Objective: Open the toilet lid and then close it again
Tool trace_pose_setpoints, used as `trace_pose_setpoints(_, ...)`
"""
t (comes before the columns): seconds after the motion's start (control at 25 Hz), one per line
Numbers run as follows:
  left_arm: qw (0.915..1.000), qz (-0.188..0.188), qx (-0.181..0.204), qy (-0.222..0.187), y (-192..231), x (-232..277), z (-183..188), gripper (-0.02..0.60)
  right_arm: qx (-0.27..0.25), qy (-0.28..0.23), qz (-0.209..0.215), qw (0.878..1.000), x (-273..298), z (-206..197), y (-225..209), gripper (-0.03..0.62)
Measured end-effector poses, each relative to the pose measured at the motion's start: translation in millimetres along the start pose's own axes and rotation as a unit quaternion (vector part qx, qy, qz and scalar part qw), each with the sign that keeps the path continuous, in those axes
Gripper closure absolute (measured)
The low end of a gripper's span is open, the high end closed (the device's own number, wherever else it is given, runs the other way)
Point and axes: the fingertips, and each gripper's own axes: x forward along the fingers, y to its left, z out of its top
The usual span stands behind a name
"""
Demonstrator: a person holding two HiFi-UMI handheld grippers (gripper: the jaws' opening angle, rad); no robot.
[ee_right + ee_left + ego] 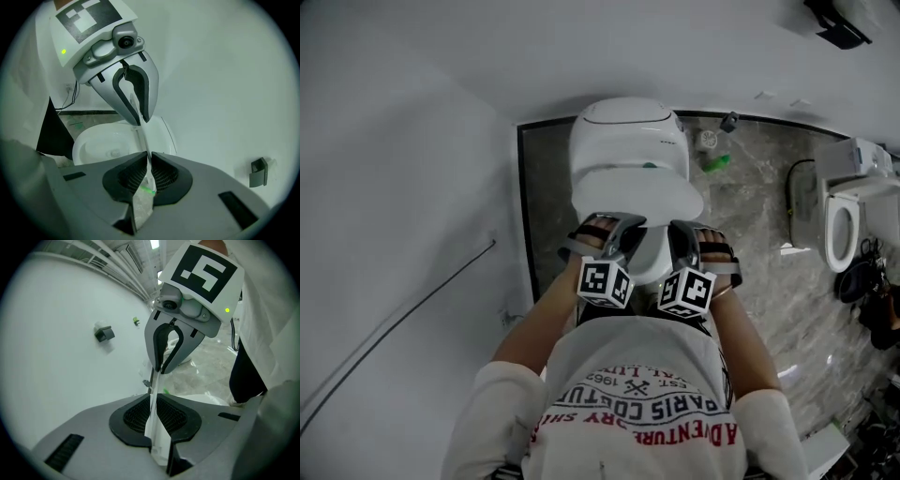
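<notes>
Toilet (628, 131) stands ahead of person (637, 403), tank end farthest away. Toilet lid (639, 192) lifted off bowl (105, 145), tilted, free front edge toward person. Left hand-held gripper (153, 414) pinching lid's thin white front edge, pads pressed on it. Right hand-held gripper (146, 174) clamped on same edge, just beside left one, tips of the two facing each other along rim. Both angled down at toilet front. Green bottle (717, 162) on floor (769, 281) right of toilet. Second toilet (844, 220) well apart, farther right.
</notes>
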Motion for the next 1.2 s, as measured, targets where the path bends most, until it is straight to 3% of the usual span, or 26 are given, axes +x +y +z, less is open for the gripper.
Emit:
trace_pose_setpoints(0.32,0.9999,-0.001,0.008,-0.009,23.5,6.4,2.8,0.537,0.001,-0.006,0.007,1.0,5.1,3.1,-24.5,0.562)
trace_pose_setpoints(0.88,0.9993,0.033,0.009,0.016,81.7,30.7,-4.5,0.533,-0.019,-0.04,0.06,0.997,37.1,11.7,-77.6,0.562)
trace_pose_setpoints(1.2,0.9991,0.033,-0.006,0.027,128.4,54.8,-16.3,0.521,-0.017,-0.052,0.072,0.996,66.8,18.4,-120.1,0.562)
